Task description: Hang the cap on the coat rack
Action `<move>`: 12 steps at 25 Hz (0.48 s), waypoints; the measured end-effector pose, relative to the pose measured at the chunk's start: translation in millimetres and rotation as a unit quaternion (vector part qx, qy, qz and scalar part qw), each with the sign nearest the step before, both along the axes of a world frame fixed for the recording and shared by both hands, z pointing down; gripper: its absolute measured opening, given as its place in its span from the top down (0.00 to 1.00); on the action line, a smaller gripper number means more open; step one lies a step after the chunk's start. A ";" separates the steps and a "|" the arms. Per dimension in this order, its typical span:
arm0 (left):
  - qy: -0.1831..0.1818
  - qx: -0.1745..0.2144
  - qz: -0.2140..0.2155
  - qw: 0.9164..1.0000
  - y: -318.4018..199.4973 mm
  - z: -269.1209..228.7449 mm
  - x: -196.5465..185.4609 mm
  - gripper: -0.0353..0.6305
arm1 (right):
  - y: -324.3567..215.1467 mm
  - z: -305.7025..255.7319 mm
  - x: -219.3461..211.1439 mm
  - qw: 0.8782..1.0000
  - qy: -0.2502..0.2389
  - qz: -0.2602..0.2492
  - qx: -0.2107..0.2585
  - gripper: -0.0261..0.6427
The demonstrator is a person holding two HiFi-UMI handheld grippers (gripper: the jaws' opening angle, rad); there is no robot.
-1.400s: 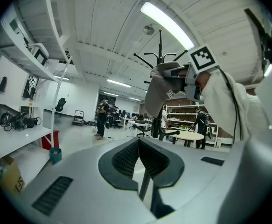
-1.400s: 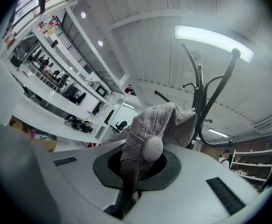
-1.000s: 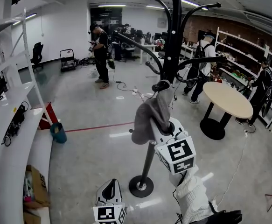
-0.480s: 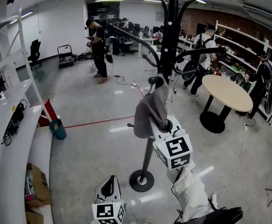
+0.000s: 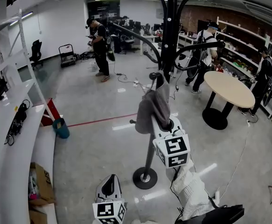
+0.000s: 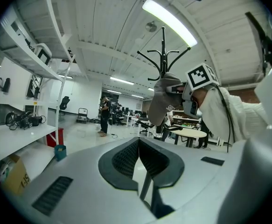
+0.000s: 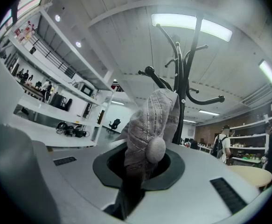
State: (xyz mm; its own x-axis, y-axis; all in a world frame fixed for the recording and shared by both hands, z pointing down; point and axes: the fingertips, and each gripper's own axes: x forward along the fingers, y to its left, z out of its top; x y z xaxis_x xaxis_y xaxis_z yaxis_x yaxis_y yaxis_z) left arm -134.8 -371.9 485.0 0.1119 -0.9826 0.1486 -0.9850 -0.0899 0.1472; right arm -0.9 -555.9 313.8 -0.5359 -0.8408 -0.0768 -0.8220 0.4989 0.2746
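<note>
**Jaws pinch cap point(image 7: 149, 120) at the rack point(image 5: 168, 41)**

Right gripper point(image 7: 142, 167) has its jaws clamped on the grey knit cap and holds it up high, just beside the black pole, with its top at a low hook point(image 5: 153, 75). Left gripper point(image 6: 138, 160) hangs low, well apart from the rack, jaws pressed together on nothing.

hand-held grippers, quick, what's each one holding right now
Left hand-held gripper: closed, holding nothing.
Right hand-held gripper: closed on the grey cap.
</note>
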 end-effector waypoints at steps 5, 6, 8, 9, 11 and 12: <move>0.001 0.000 0.000 1.000 4.7 0.2 1.4 0.94 | 3.9 3.3 6.4 1.000 -0.007 0.007 -0.006 0.93; 0.001 0.000 0.001 1.000 5.7 -0.1 2.2 0.94 | 4.8 4.1 7.9 1.000 -0.010 0.008 -0.008 0.92; 0.001 0.001 0.003 1.000 7.8 -0.5 3.4 0.94 | 7.1 6.8 10.0 1.000 -0.015 0.009 -0.013 0.91; 0.001 0.002 0.004 1.000 8.7 -0.6 4.0 0.94 | 8.1 8.6 10.8 1.000 -0.016 0.009 -0.015 0.90; 0.002 0.003 0.005 1.000 10.7 -0.8 5.1 0.94 | 10.2 12.2 12.1 1.000 -0.016 0.010 -0.019 0.89; 0.002 0.003 0.005 1.000 12.1 -0.9 5.6 0.94 | 11.4 13.7 12.8 1.000 -0.017 0.011 -0.020 0.88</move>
